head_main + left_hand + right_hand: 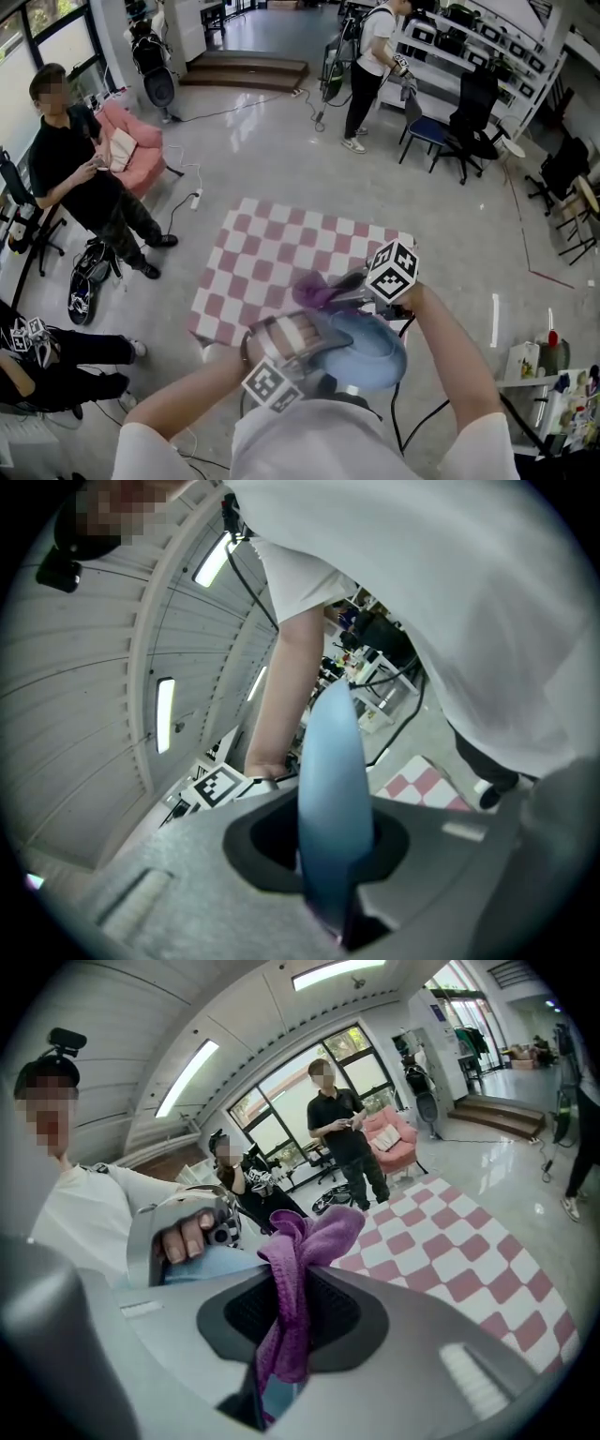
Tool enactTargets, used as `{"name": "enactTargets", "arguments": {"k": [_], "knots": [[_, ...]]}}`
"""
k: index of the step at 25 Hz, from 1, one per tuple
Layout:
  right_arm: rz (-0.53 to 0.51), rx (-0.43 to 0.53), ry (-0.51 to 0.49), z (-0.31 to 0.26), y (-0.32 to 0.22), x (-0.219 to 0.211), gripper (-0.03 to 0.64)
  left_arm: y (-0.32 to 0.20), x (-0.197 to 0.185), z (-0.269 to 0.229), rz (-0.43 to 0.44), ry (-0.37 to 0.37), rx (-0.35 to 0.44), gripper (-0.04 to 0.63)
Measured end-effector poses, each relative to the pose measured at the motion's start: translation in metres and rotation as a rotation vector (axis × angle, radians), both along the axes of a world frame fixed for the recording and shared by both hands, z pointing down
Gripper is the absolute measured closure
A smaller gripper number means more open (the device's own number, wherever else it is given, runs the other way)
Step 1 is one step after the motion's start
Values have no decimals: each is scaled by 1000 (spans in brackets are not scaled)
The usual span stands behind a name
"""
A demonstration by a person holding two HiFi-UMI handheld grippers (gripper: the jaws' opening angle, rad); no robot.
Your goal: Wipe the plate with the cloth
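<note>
Fingers of the left gripper (330,883) pinch the rim of a round pale-blue plate (375,354), held in the air by the near edge of the pink-and-white checked surface (272,248). Those of the right gripper (279,1335) are clamped on a bunched purple cloth (302,1241), which sits at the plate's far rim, just beside the left gripper.

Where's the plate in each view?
Head view: plate low centre, cloth at its top left.
Left gripper view: plate centre, edge-on between the jaws.
Right gripper view: plate left of centre, left of the cloth.
Shared landmark: checkered mat, in all three.
</note>
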State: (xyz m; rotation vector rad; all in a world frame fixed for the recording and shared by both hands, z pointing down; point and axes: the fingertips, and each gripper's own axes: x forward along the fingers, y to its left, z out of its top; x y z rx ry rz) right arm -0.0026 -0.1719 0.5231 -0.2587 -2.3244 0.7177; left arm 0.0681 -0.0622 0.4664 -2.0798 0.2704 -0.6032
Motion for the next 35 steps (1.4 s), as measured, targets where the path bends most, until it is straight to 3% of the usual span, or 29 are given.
{"name": "enactTargets", "arguments": {"k": [7, 15, 29, 35], "knots": [[158, -43, 56, 35, -21, 42, 545, -10, -25, 2, -58, 10, -8, 541], [246, -59, 70, 44, -24, 71, 545, -28, -59, 14, -131, -1, -31, 541], [361, -51, 39, 40, -23, 66, 543, -75, -138, 46, -278, -6, -133, 543], [532, -6, 47, 55, -30, 65, 543, -93, -173, 66, -341, 43, -218, 543]]}}
